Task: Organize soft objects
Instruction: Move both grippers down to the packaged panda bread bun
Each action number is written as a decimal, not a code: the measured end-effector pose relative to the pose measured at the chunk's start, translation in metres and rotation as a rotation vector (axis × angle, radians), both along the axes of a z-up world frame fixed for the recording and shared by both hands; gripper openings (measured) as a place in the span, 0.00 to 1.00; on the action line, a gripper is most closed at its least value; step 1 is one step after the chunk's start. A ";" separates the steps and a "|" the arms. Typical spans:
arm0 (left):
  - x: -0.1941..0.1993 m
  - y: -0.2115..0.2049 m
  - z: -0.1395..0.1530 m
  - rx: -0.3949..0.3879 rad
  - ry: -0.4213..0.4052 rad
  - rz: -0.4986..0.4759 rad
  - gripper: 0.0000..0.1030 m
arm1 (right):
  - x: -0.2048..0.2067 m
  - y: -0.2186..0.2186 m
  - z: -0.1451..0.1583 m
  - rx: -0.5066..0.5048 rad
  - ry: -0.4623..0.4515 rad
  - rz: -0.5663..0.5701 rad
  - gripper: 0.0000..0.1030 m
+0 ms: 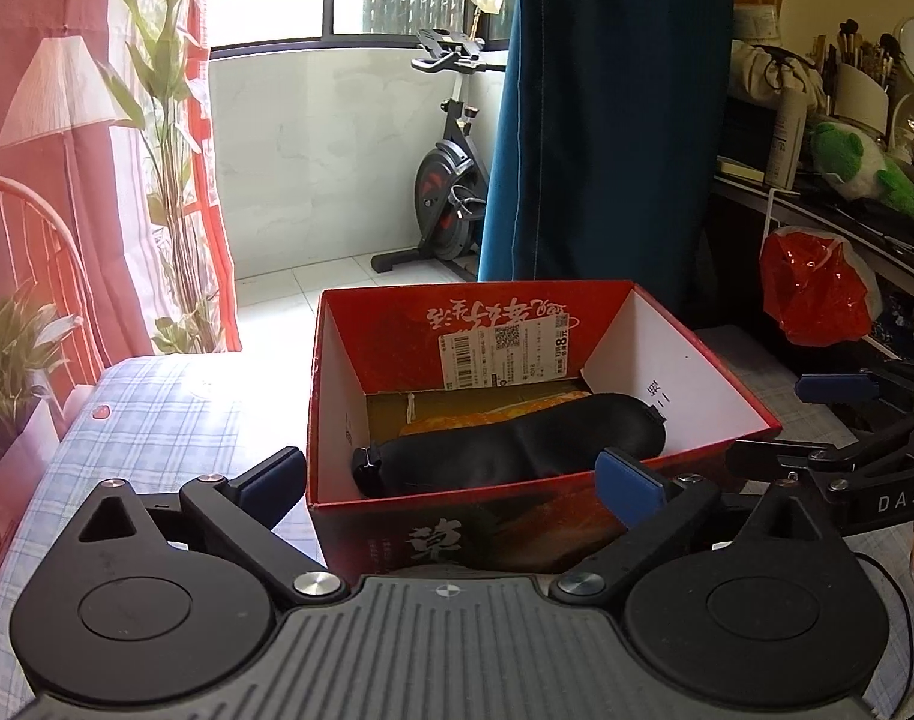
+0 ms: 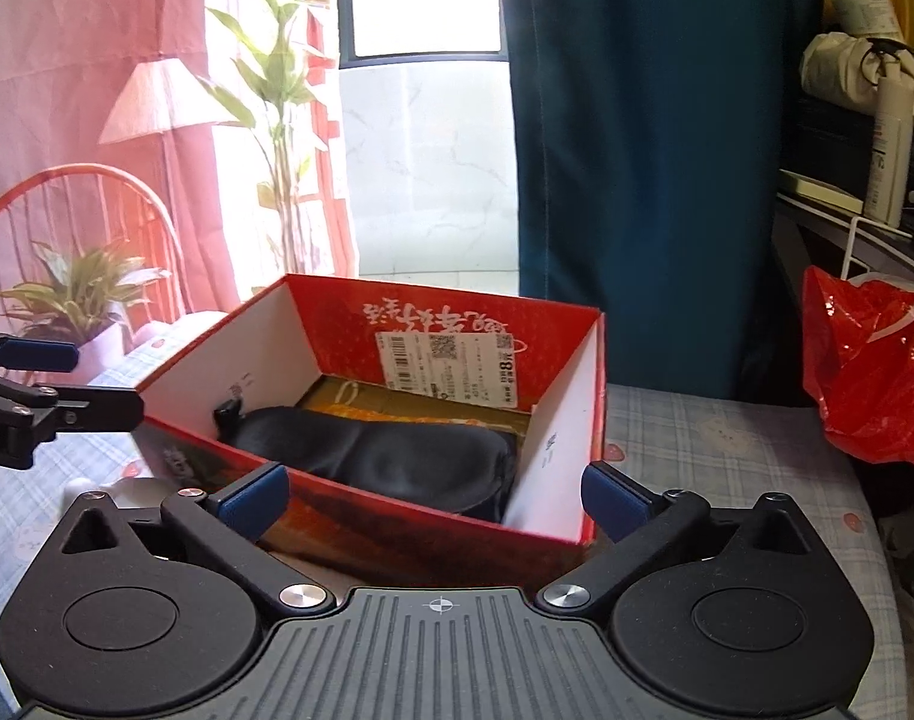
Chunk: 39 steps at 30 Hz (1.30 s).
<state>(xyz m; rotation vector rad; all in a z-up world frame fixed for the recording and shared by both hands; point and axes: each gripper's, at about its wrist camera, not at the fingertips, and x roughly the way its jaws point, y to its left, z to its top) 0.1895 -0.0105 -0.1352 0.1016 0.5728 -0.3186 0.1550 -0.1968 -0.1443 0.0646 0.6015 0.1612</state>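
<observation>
The left gripper [image 1: 450, 477] stands with its blue-padded jaws spread as wide as they go and nothing between the pads; it hangs just in front of the near wall of a red cardboard box [image 1: 336, 408]. The right gripper [image 2: 435, 501] is likewise fully spread and empty, facing the same box [image 2: 595, 420] from its other near corner. Each gripper shows at the edge of the other's view, beside the box.

Inside the box a black satin sleep mask [image 1: 511, 444] lies flat across the bottom, its strap buckles at either end, touched by neither gripper. Under it a yellow-orange item [image 1: 505, 414] is partly covered; what it is cannot be told. A white barcode label [image 1: 505, 354] is stuck on the box's far inner wall.

The box sits on a blue-checked cloth [image 1: 156, 414]. A red plastic bag [image 2: 871, 372] hangs to the right, near the box.
</observation>
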 end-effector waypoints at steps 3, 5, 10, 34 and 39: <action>-0.012 -0.001 -0.003 0.005 0.000 0.006 1.00 | -0.016 0.006 0.001 0.003 -0.017 -0.016 1.00; -0.021 -0.002 -0.005 0.019 -0.003 0.013 1.00 | -0.025 0.009 0.001 -0.008 -0.031 -0.026 1.00; -0.048 0.000 -0.011 0.023 -0.025 -0.003 1.00 | -0.048 0.014 -0.001 0.009 -0.049 -0.007 1.00; -0.115 0.010 -0.070 0.020 0.072 0.003 1.00 | -0.130 0.015 -0.059 0.121 0.014 0.007 0.99; -0.117 0.013 -0.083 0.004 0.122 0.011 0.99 | -0.130 0.020 -0.069 0.110 0.079 0.010 1.00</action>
